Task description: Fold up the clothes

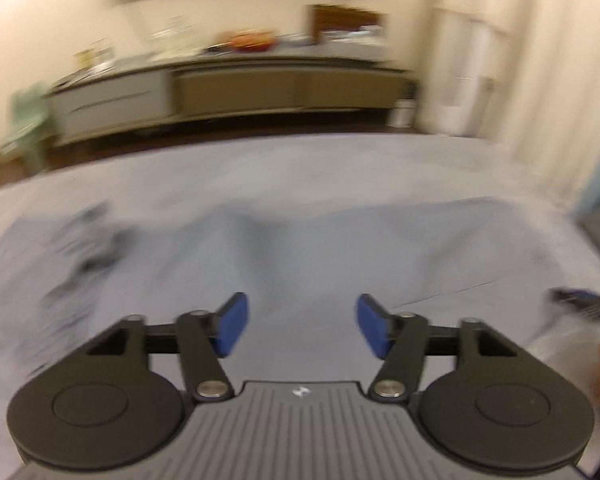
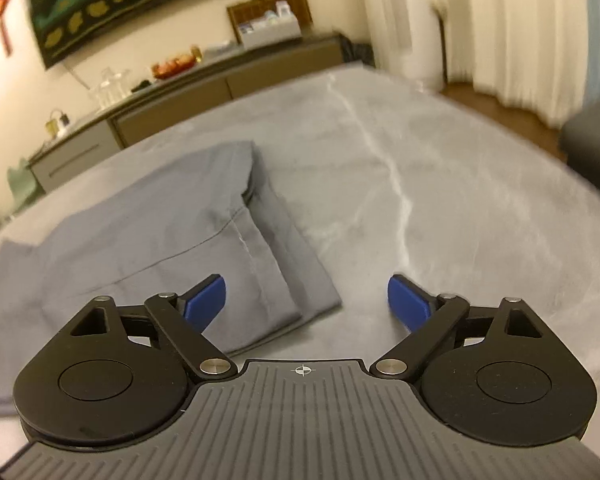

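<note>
A grey-blue garment point(image 2: 148, 240) lies folded on a grey bedsheet point(image 2: 460, 184), with a seam running across it and its near right corner below my right gripper point(image 2: 306, 300). That gripper hovers above the corner, open, with nothing between its blue pads. In the blurred left wrist view the same garment point(image 1: 300, 248) spreads across the bed, a dark print at its left. My left gripper point(image 1: 302, 326) hangs over it, open and empty. The other gripper point(image 1: 584, 304) shows at the right edge with a hand behind it.
A long low sideboard point(image 2: 228, 84) with a fruit bowl, glasses and a box stands against the far wall under a dark picture. Pale curtains point(image 2: 520, 32) hang at the right, over wooden floor. A dark seat point(image 2: 596, 152) sits beside the bed's right side.
</note>
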A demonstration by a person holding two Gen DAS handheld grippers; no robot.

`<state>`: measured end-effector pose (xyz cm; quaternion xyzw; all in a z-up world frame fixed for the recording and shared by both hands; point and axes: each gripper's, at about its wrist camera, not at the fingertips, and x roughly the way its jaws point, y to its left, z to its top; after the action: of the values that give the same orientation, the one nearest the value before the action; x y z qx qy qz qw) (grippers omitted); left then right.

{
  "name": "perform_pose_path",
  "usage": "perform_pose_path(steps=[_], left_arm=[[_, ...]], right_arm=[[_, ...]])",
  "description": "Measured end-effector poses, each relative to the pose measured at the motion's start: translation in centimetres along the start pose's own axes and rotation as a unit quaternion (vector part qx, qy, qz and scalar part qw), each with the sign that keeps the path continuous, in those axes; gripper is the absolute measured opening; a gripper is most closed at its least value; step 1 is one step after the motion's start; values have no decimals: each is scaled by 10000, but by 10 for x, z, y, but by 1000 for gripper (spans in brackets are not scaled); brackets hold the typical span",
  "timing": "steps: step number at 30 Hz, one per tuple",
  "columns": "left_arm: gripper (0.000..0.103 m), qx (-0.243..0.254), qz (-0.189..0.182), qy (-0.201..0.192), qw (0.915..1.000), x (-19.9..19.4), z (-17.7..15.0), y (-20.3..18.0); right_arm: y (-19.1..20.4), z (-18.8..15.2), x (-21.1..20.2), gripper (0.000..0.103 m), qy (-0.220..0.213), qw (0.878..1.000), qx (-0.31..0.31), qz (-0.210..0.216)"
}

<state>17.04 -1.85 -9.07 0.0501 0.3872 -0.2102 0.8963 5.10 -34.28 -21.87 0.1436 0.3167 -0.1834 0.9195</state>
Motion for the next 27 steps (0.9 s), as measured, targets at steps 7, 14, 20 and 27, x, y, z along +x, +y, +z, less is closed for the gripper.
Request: perform_pose_path(steps=[7, 14, 20, 27], left_arm=[[76, 903, -887, 230, 9917, 51, 65, -168], [76, 1650, -814, 857, 9792, 145, 69, -270], [11, 1569, -473, 985, 9816, 162, 56, -260], [12, -176, -699, 588, 9957, 88, 26, -81]], right_arm=[[23, -1, -4, 15, -308, 9985, -417, 159], [57, -11, -37, 13, -923, 9859, -1364, 311], [79, -15, -44, 12, -1163, 9742, -1815, 670], [101, -18, -64, 41, -975, 9626, -1597, 1958]])
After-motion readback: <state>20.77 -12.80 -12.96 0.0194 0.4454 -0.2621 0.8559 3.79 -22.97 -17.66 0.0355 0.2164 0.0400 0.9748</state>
